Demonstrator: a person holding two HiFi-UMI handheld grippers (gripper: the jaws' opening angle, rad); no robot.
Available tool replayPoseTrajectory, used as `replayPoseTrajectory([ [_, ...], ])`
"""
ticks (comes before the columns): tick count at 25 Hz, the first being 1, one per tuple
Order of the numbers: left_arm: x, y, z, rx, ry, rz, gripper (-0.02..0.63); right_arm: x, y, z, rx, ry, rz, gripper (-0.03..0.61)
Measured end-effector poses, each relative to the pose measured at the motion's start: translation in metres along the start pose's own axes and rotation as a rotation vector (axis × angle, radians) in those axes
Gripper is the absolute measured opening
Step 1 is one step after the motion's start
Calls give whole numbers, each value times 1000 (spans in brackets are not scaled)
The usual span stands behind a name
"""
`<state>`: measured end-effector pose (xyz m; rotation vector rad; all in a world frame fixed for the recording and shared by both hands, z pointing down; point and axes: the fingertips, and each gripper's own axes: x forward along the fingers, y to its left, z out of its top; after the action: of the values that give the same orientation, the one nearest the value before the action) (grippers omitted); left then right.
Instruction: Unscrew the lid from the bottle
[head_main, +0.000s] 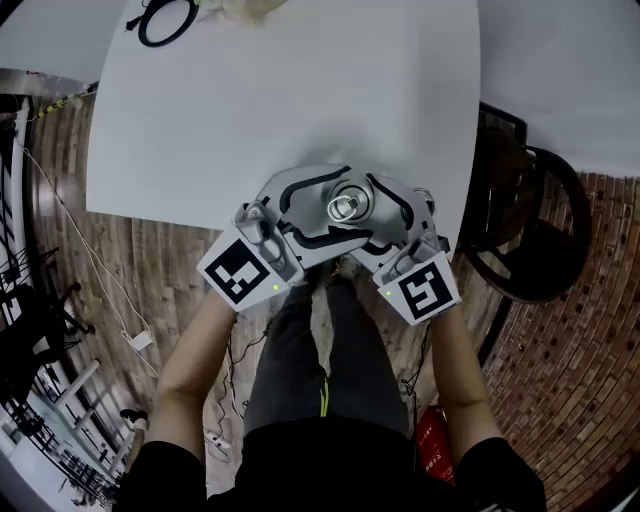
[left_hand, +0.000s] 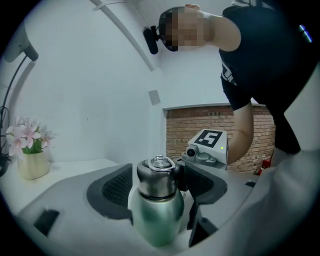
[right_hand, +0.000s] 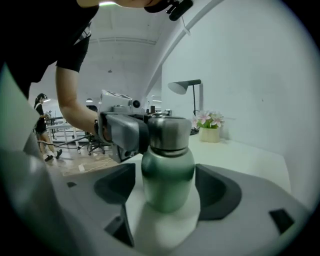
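Black-and-white square markers faced up from the cubes on the left gripper (head_main: 325, 212) and right gripper (right_hand: 167, 192) as both met at a green bottle (right_hand: 167, 175) standing upright at the near edge of the white table (head_main: 300, 100). Both claws were released, jaws spread to either side of the bottle. The left sat level with the silver lid (left_hand: 156, 175), one pad close beside it, and the right flanked the green body with gaps. Pink flowers (left_hand: 29, 145) stood farther back on the table.
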<state>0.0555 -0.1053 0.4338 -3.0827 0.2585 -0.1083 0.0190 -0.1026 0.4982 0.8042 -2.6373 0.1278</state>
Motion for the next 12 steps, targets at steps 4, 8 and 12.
replayPoseTrajectory([
  [4, 10, 1, -2, 7, 0, -53, 316, 7, -2, -3, -13, 10, 9, 344],
  [8, 14, 1, -2, 1, 11, -106, 314, 13, -3, -3, -18, 13, 9, 344],
  [12, 14, -1, -1, -13, 23, -131, 276, 13, -3, -1, -13, -6, 6, 344],
])
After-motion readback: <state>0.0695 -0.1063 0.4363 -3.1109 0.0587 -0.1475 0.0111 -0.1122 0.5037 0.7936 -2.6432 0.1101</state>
